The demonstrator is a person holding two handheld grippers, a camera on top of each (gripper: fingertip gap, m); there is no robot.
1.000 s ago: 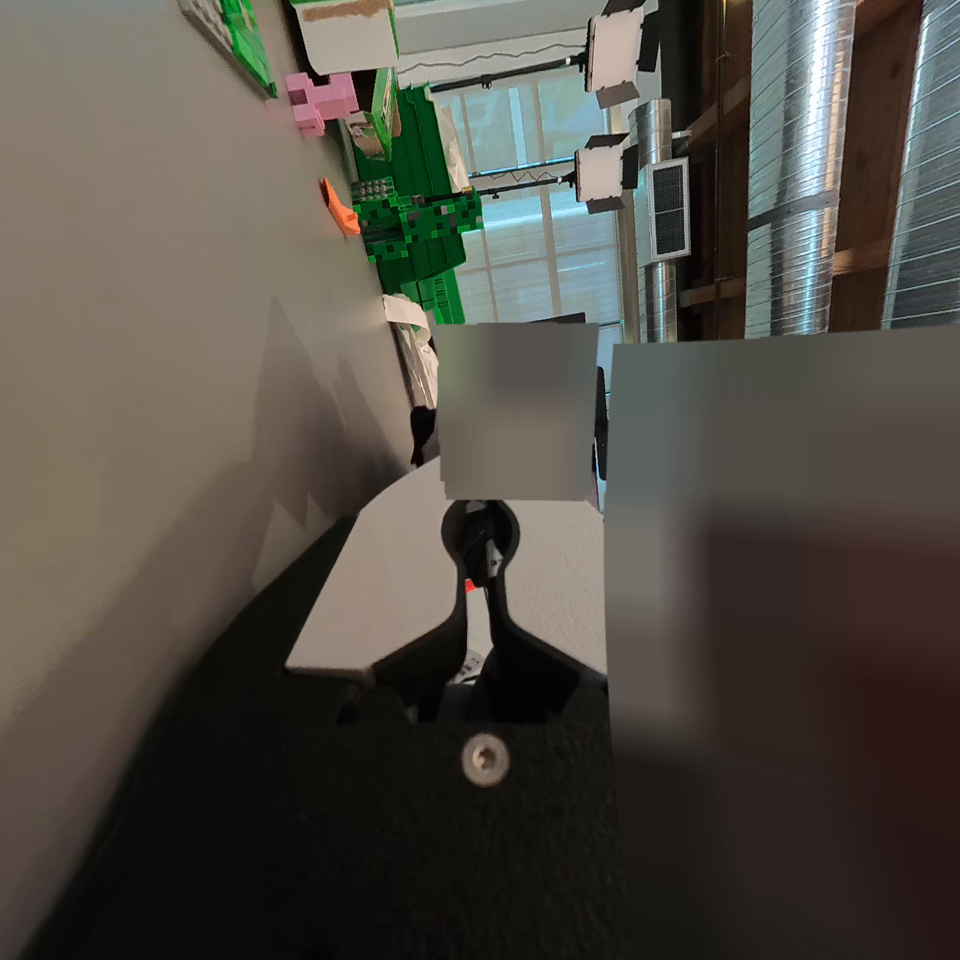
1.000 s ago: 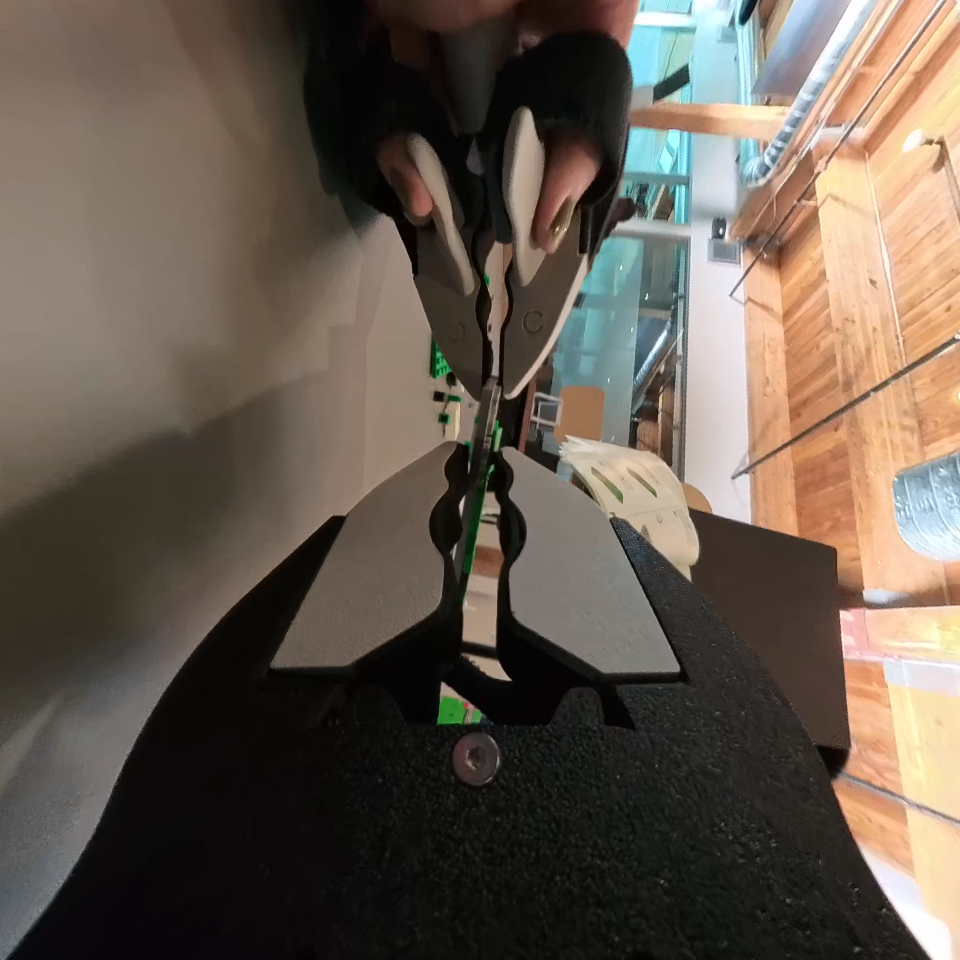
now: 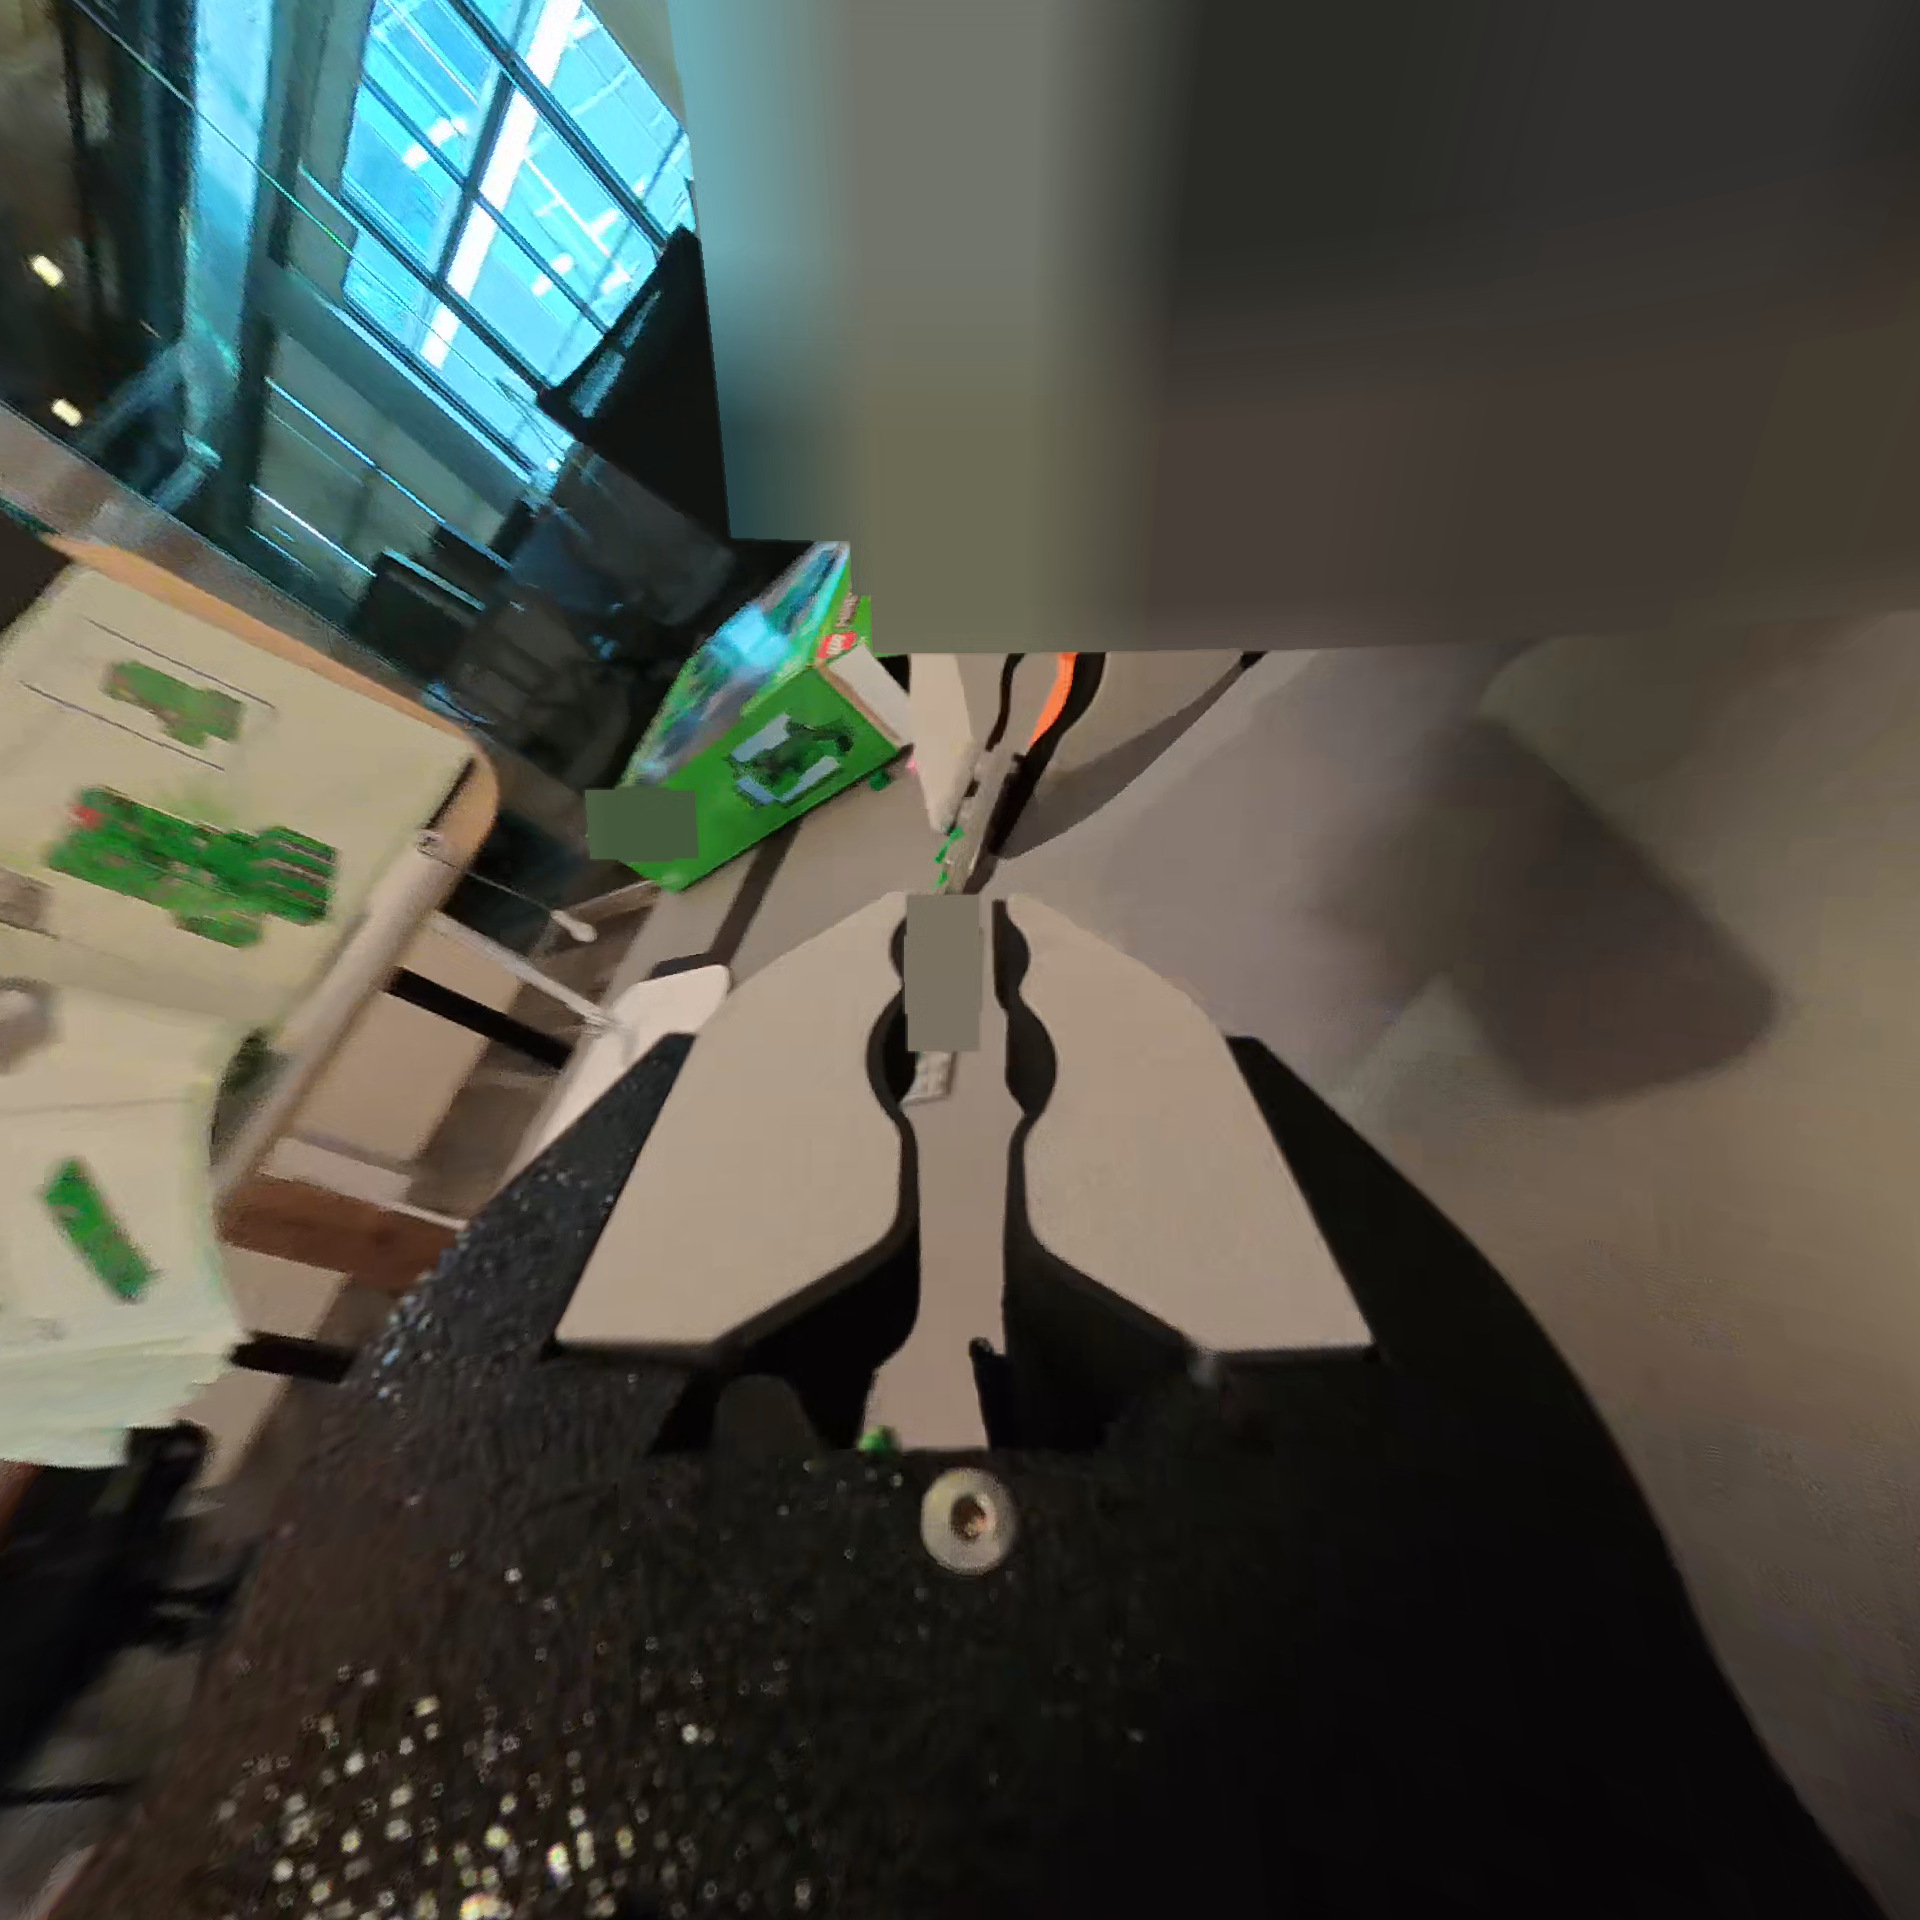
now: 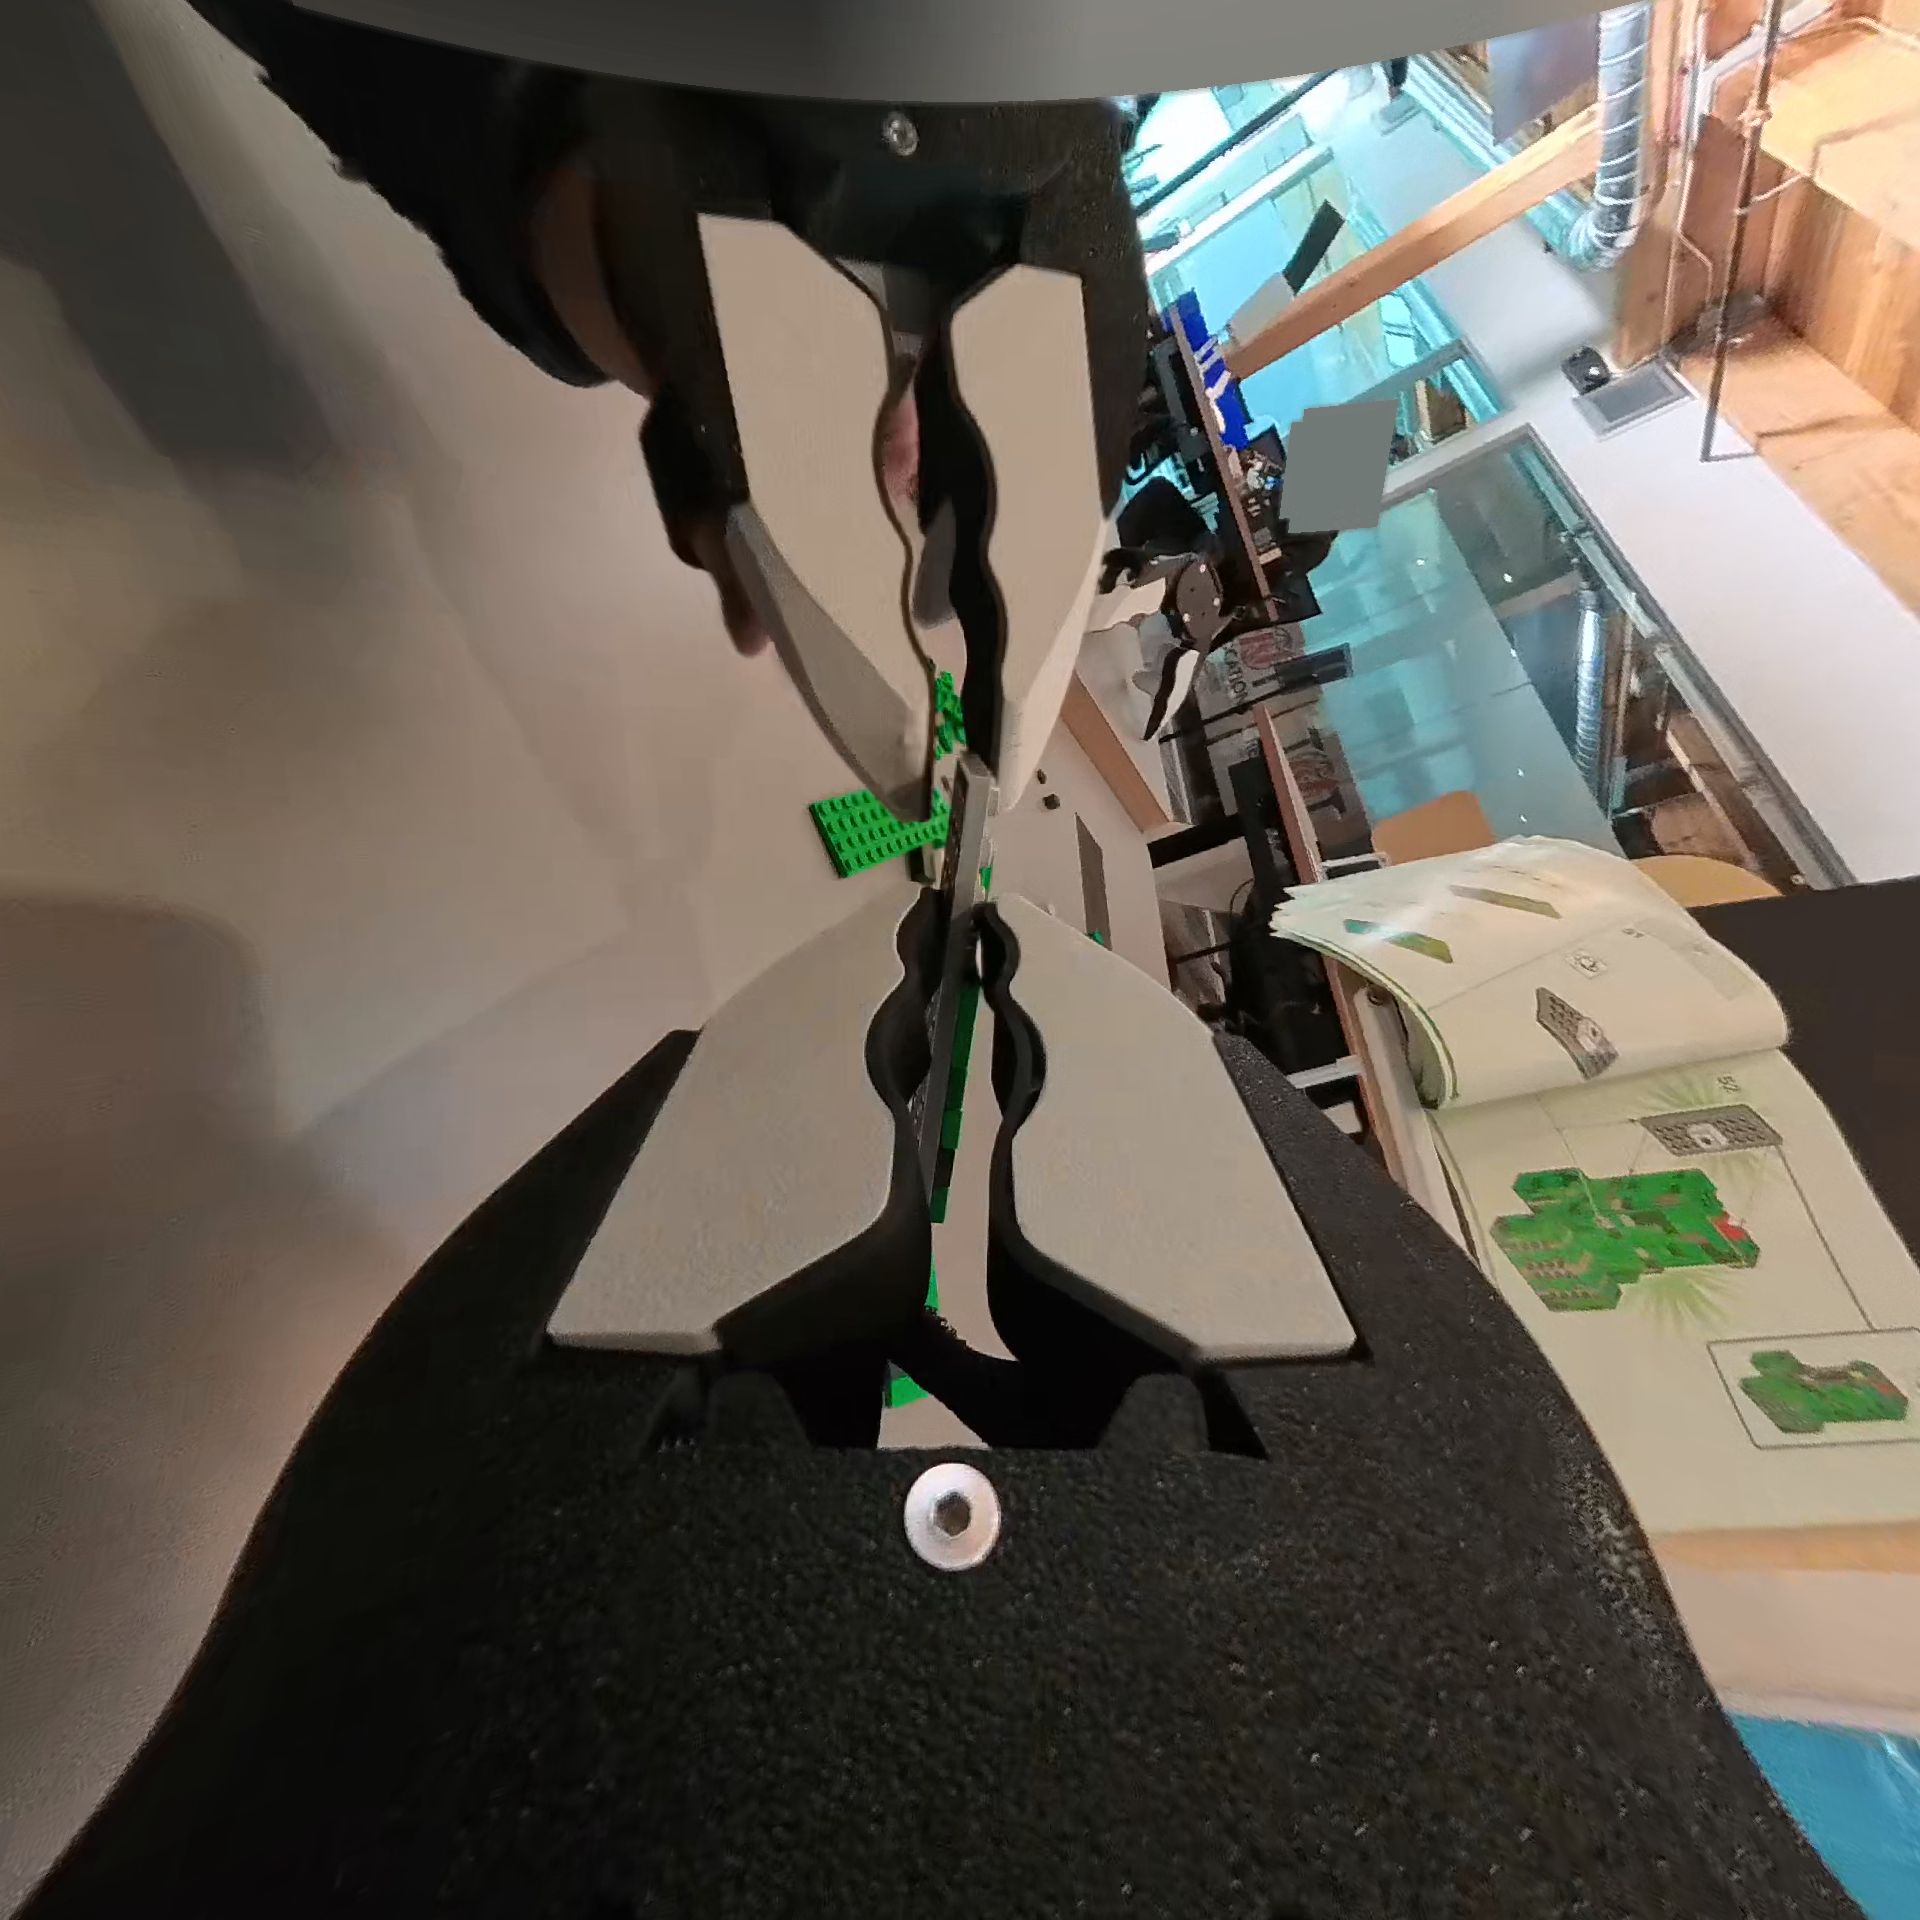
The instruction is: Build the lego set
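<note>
Grey studded plate [image 4: 961, 883] pinched edge-on in right tool [image 4: 961, 920]; left tool [image 4: 951, 748] narrow, at plate's far end.

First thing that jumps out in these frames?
The two hand-held grippers meeting tip to tip: the right hand-held gripper is clamped on a thin grey and green brick plate assembly, whose far end reaches the left hand-held gripper. Next, the open instruction booklet at right, and the green toy box on the table.

Plate [image 4: 956, 1039] between both claws; booklet [image 4: 1558, 1195] right.
</note>
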